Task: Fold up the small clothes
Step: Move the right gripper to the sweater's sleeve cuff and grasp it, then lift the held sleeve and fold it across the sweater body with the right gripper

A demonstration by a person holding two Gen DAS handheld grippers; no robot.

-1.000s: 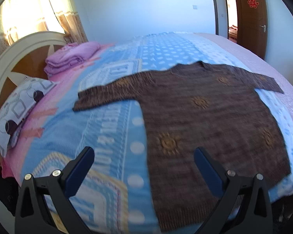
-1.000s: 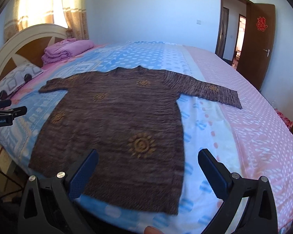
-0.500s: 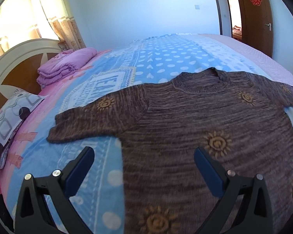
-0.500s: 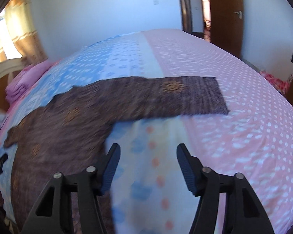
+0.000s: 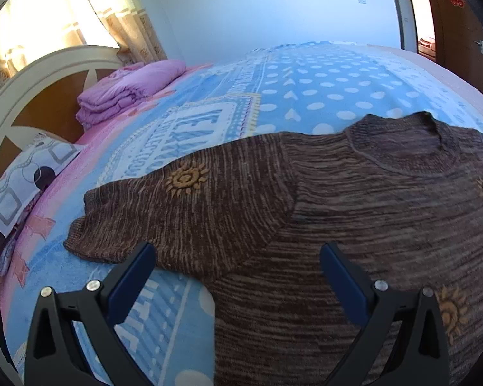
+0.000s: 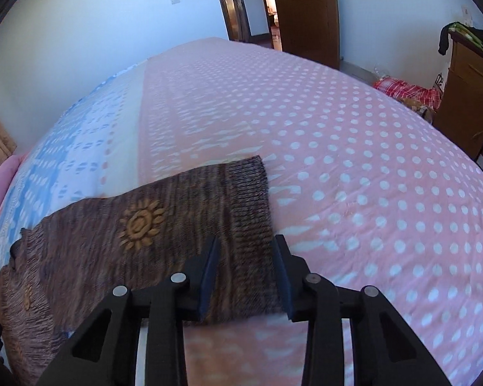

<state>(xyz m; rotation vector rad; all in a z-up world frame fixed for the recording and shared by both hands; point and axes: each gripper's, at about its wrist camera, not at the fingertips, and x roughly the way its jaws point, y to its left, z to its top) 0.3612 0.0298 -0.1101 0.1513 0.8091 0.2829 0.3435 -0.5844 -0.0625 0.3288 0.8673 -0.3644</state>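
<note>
Right gripper now nearer sweater cuff, fingers narrowed around it, left gripper spread wide.

The sweater under the left gripper is streaked brown with golden-orange sun motifs. The bedspread beyond it is blue with white dots, hearts and lettering; around the right gripper it turns pink with white dots. Far left lie folded purple bedding and a white pillow with grey squares and dark circles.

Sweater body cut off at frame edges; right cuff motion-blurred.
</note>
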